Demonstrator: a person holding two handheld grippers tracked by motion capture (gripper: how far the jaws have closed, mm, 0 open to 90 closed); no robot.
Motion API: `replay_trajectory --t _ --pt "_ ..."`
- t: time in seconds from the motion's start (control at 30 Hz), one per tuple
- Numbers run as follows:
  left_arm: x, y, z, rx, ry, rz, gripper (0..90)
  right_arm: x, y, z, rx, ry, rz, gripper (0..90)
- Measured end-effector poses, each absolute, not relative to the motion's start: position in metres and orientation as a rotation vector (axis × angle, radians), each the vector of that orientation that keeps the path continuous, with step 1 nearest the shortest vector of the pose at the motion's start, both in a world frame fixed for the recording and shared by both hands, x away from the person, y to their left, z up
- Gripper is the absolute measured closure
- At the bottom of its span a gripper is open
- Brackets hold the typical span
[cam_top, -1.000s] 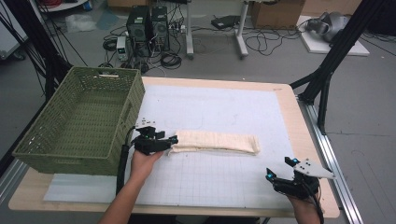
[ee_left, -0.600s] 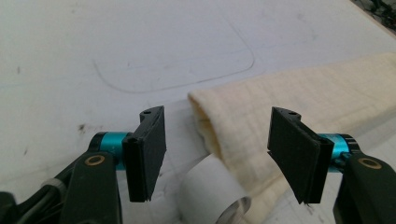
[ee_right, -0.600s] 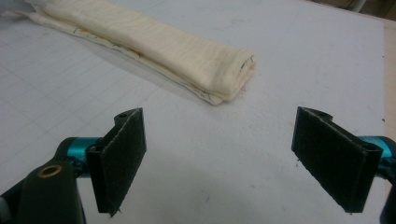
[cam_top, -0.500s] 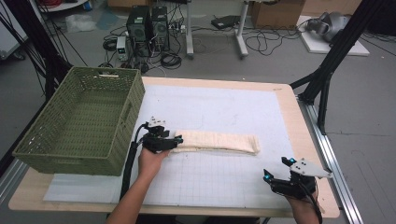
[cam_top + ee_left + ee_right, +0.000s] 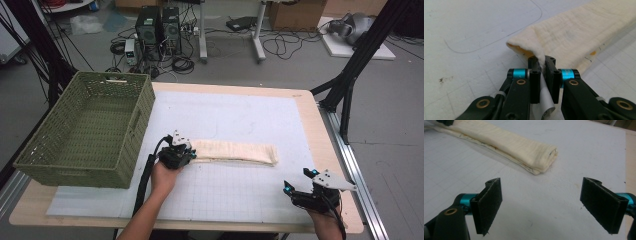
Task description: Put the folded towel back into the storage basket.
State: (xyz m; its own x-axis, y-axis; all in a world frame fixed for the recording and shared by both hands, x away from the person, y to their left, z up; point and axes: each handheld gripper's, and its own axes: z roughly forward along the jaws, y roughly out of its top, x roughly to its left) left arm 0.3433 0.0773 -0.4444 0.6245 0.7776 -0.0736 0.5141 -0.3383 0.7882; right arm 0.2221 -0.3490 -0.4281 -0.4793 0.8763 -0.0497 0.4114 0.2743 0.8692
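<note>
Folded cloth (image 5: 235, 152): left gripper (image 5: 543, 65) has just closed on its near end; right gripper (image 5: 541, 202) wide, nearby.

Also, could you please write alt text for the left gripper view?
The left tongs are shut on the near end of a folded cream cloth, pinching its edge and a white label. The cloth stretches away to the upper right across a white gridded mat.

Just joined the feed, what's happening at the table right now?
A person works with two handheld grippers. The left gripper has just been closing and now pinches the near end of the folded cream cloth on the white mat, beside the green basket. The right gripper hangs open, apart from the cloth's other end.
</note>
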Motion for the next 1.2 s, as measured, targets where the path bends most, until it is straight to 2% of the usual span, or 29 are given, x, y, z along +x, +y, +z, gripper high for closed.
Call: replay_trajectory --t 0.23,0.63,0.77,1.07,1.2 --pt "0.338 0.079 -0.440 2.011 0.970 0.405 84.2 0.226 -0.353 -0.428 1.199 1.984 1.134 16.2" --pt "0.322 0.089 -0.428 1.881 0.903 0.376 84.1 0.240 -0.341 -0.432 1.207 1.992 1.157 16.3" --pt "0.313 0.100 -0.429 1.847 0.887 0.379 84.1 0.246 -0.335 -0.432 1.217 1.991 1.200 18.7" --pt "0.296 0.110 -0.430 1.861 0.833 0.399 83.9 0.272 -0.321 -0.434 1.229 1.993 1.160 19.5" --pt "0.292 0.115 -0.428 1.854 0.825 0.395 83.8 0.292 -0.312 -0.435 1.264 2.013 1.156 15.6"
